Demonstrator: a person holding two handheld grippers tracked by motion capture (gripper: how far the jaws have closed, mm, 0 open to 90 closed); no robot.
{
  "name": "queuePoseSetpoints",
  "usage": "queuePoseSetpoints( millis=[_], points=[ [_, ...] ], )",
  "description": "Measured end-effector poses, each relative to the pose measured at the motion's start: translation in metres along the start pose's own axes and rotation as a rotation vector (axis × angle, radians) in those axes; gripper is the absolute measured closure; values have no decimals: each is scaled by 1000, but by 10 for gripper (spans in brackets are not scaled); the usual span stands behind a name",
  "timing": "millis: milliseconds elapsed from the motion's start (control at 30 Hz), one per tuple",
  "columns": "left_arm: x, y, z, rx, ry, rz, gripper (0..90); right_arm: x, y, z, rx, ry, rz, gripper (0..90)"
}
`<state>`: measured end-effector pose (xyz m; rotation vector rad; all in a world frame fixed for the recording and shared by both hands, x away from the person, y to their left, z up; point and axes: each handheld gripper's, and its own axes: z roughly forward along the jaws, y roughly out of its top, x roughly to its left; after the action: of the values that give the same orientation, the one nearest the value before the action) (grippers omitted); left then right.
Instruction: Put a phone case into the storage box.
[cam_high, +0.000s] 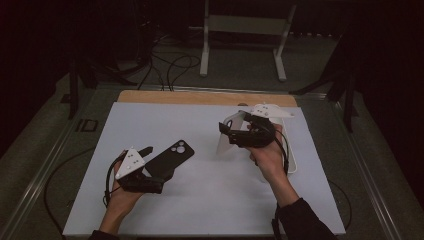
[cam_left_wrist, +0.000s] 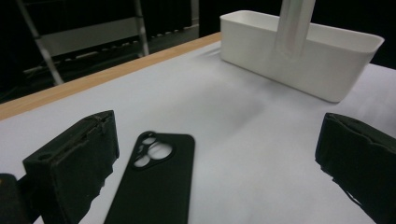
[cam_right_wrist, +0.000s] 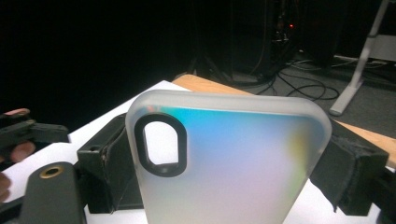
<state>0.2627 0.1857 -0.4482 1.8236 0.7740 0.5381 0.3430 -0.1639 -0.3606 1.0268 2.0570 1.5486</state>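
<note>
A black phone case (cam_high: 175, 152) (cam_left_wrist: 154, 186) lies flat on the white mat, camera cut-out pointing away from me. My left gripper (cam_high: 157, 162) (cam_left_wrist: 219, 140) hovers low over its near end, jaws open wide with the case partly between them and untouched. My right gripper (cam_high: 227, 133) (cam_right_wrist: 224, 158) is raised at the right and shut on a frosted translucent phone case (cam_high: 221, 145) (cam_right_wrist: 233, 163), gripped across its width and held upright. In the left gripper view that translucent case (cam_left_wrist: 292, 23) hangs over a white bin (cam_left_wrist: 299, 60).
The white bin (cam_high: 292, 160) stands at the mat's right side, mostly under my right hand. A wooden table edge (cam_high: 200, 97) runs along the far side. Beyond it, a white metal stand (cam_high: 245, 30) and cables (cam_high: 170, 65) are on the floor.
</note>
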Motion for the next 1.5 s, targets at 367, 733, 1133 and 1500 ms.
queuePoseSetpoints(
  millis=[367,733,1133,1500],
  points=[
    [11,-22,-19,4,47,-14,2,-13,2,1,0,-32,6,165],
    [16,-35,-25,13,53,-19,2,-26,5,2,-1,-65,12,165],
    [20,-42,-26,23,85,-27,2,-43,14,6,-1,-114,1,165],
    [21,-43,-27,15,88,-39,2,-59,20,7,-4,-147,29,165]
  ],
)
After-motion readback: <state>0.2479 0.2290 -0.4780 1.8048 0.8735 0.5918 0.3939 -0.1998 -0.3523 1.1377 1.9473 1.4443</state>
